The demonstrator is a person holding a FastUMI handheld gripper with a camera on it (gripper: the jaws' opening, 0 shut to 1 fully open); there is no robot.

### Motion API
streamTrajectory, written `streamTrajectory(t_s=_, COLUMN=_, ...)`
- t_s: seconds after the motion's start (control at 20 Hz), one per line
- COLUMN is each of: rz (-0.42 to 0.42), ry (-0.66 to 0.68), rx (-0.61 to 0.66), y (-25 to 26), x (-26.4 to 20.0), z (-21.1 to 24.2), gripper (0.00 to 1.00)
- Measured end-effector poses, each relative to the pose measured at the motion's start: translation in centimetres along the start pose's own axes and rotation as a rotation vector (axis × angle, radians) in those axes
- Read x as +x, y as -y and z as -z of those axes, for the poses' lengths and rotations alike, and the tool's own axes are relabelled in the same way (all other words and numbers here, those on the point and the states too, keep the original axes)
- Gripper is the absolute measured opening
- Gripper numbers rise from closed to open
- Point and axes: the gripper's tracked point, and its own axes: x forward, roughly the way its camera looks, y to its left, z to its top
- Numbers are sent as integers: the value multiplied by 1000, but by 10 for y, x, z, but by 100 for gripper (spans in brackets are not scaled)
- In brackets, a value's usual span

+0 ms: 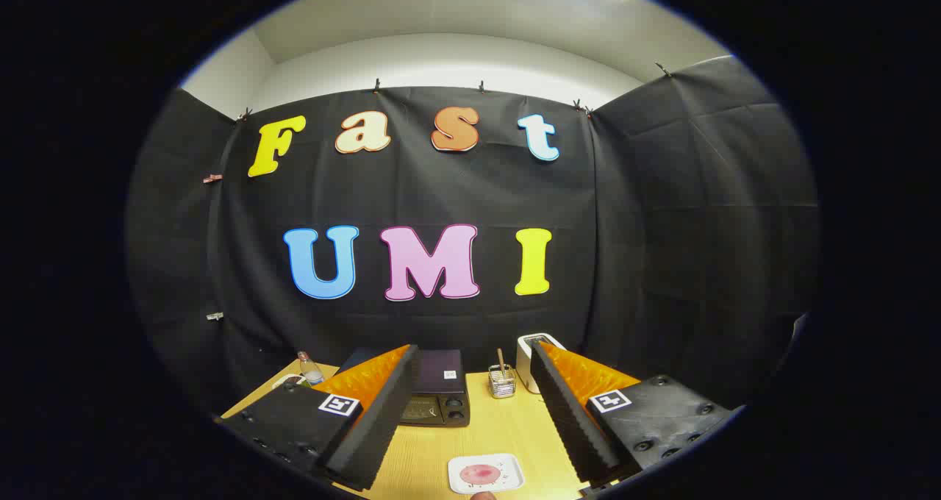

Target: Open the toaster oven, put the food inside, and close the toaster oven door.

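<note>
Dark toaster oven (439,397) on pale wood-grain table (507,430); white plate (486,473) holds pink food (479,473).

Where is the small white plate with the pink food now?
In the gripper view, the small white square plate lies on the wooden table, between the open fingers of the hand-held gripper, nearer than the dark toaster oven.

A light wooden desk (507,430) carries a dark boxy toaster oven (439,397), a white square plate (486,473) with pinkish food, a small wire holder (503,381), a white toaster (533,360) and a clear bottle (310,368).
</note>
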Motion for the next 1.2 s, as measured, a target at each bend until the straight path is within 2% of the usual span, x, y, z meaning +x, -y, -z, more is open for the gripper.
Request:
streamTrajectory(t_s=0.35, rz=17, ry=21, rx=-39, y=-2, x=-2, z=-2, gripper=97)
streamTrajectory(t_s=0.8, rz=6, ry=24, rx=-13, y=-6, x=-5, z=-7, gripper=97)
streamTrajectory(t_s=1.2, rz=-120, ry=-72, rx=7, y=-78, x=20, z=41, gripper=97)
